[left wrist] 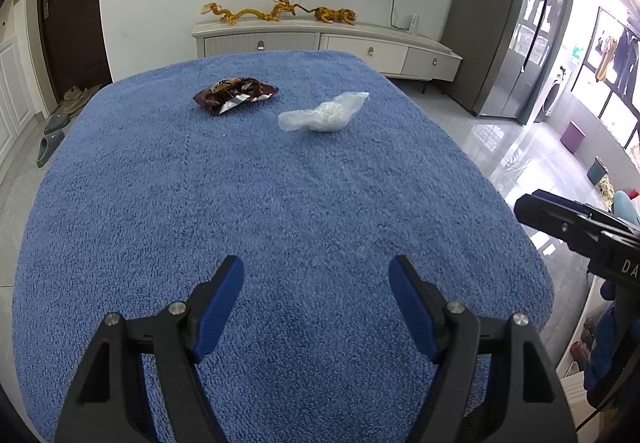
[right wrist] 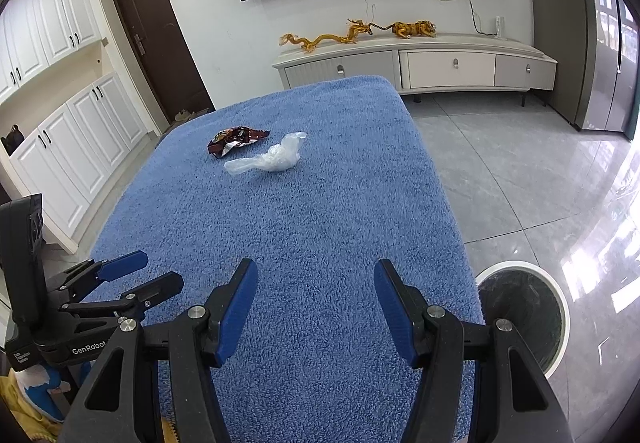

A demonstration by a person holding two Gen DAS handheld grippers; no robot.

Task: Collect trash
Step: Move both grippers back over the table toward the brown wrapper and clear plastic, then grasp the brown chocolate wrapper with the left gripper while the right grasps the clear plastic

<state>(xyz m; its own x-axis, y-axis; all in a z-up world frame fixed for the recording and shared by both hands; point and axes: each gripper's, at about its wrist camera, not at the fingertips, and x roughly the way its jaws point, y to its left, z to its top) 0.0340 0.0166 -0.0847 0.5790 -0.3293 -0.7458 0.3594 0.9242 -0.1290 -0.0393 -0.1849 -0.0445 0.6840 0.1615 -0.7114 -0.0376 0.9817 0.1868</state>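
Note:
A crumpled dark red snack wrapper and a crumpled clear plastic bag lie side by side at the far end of a table covered by a blue towel. My left gripper is open and empty, low over the near part of the towel. My right gripper is open and empty, also over the near end. Each gripper shows at the edge of the other's view, the right one and the left one. A round white-rimmed trash bin stands on the floor right of the table.
A white TV cabinet with golden dragon and tiger figures stands against the far wall under a TV. White cupboards and a dark door are left; shoes lie on the floor. Grey tile floor lies right.

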